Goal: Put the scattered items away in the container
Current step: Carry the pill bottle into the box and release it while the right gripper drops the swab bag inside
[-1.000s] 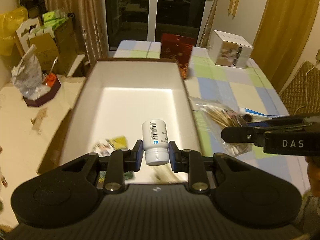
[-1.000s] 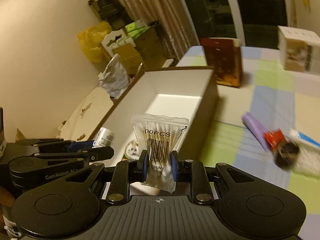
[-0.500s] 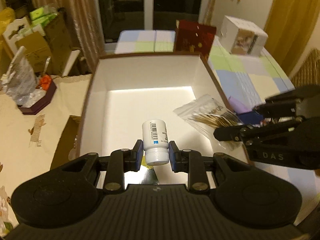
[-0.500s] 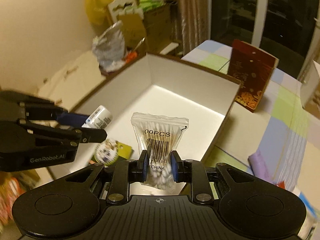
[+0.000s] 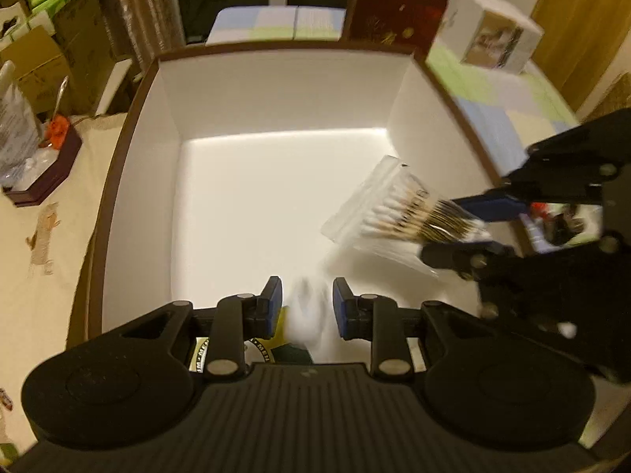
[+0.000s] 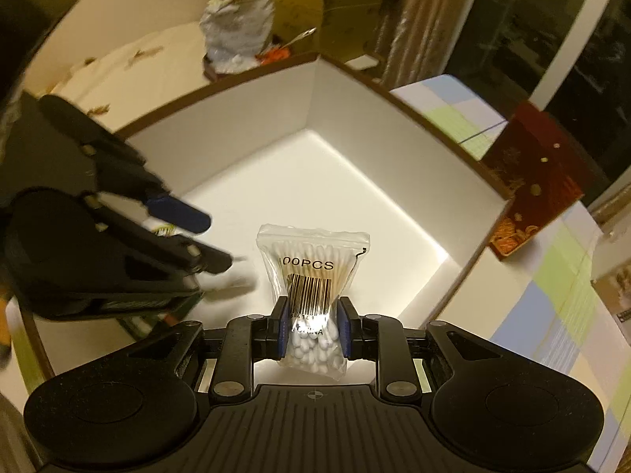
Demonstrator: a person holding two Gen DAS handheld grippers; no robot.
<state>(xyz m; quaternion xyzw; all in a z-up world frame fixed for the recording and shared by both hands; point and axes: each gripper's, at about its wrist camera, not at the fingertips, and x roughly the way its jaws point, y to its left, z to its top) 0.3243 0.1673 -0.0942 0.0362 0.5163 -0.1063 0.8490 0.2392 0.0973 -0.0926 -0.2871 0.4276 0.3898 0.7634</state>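
Note:
A large box [image 5: 284, 94] with white walls and a brown rim fills both views. My left gripper [image 5: 307, 303] hangs over its near end, fingers slightly apart. A white pill bottle [image 5: 309, 315] is a blur sliding down between them, free of the pads. In the right wrist view the same bottle is a white smear [image 6: 232, 282] under the left gripper [image 6: 217, 240]. My right gripper [image 6: 312, 327] is shut on a clear bag of cotton swabs [image 6: 311, 272] and holds it above the floor of the box [image 6: 236, 138]. The bag [image 5: 394, 213] reaches in over the right wall.
A green and yellow packet [image 5: 276, 349] lies on the box floor under the left gripper. A dark red box [image 5: 394, 15] and a white carton [image 5: 493, 35] stand behind on the checked tablecloth [image 5: 524, 106]. A tray with a plastic bag [image 5: 39, 165] sits to the left.
Both grippers moved forward and down over the box. The pill bottle, held upright before, has slipped from the left pads and is dropping. The swab bag now hangs over the box's inside.

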